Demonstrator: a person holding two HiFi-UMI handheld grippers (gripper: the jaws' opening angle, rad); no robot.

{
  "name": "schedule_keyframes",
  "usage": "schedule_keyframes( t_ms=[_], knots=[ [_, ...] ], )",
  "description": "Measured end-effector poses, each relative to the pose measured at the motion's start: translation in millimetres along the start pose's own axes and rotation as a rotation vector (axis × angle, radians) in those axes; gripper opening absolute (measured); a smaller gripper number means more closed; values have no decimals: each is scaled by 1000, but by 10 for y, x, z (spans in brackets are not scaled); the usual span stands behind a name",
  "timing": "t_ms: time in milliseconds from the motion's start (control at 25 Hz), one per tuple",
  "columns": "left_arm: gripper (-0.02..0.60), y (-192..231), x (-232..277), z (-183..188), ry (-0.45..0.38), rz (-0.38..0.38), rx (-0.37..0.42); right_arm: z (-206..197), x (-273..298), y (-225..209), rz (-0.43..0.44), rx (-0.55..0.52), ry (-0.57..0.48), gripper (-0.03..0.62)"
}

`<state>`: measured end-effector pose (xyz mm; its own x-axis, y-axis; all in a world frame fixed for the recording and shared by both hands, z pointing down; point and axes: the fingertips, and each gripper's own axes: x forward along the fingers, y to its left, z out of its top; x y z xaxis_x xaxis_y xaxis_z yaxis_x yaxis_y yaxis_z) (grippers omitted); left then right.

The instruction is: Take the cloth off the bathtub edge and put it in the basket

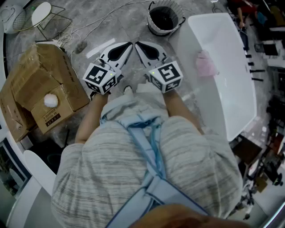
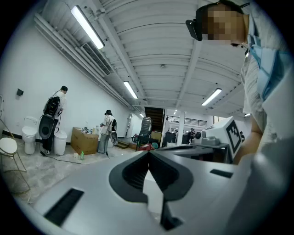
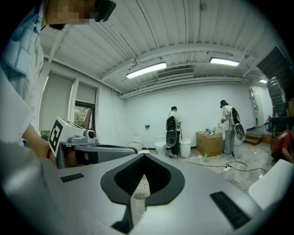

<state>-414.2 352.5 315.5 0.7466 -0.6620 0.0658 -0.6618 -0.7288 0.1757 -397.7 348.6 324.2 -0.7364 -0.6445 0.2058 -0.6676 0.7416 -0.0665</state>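
A pink cloth (image 1: 205, 63) lies over the left rim of the white bathtub (image 1: 231, 102) at the right of the head view. The round dark basket (image 1: 164, 18) stands on the floor past the tub's far end. My left gripper (image 1: 130, 44) and right gripper (image 1: 137, 43) are held side by side in front of the person's body, tips nearly touching, well left of the cloth and short of the basket. Both are shut with nothing in them. In the left gripper view (image 2: 148, 152) and the right gripper view (image 3: 144, 156) the jaws point level across the room; cloth, tub and basket do not show there.
An open cardboard box (image 1: 31, 84) holding a white ball (image 1: 50, 100) sits on the floor at left. A wire-legged stool (image 1: 41, 13) and cables (image 1: 89, 24) lie at the far left. Dark racks (image 1: 267, 49) stand beyond the tub. People (image 3: 173, 131) and boxes stand across the room.
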Motion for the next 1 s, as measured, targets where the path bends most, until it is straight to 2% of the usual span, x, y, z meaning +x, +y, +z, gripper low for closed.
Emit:
schedule_keyframes(
  t_ms=[720,880,1000],
  knots=[
    [5,-18,-49,7,-1,4,-8,2,-6,45,-1,14,-1,3],
    [5,-6,-66,-4,-2,9,-12,28,1,42,12,56,-34,3],
    [5,1,-85,-4,-5,13,-14,43,13,90,26,39,-35,3]
  ],
)
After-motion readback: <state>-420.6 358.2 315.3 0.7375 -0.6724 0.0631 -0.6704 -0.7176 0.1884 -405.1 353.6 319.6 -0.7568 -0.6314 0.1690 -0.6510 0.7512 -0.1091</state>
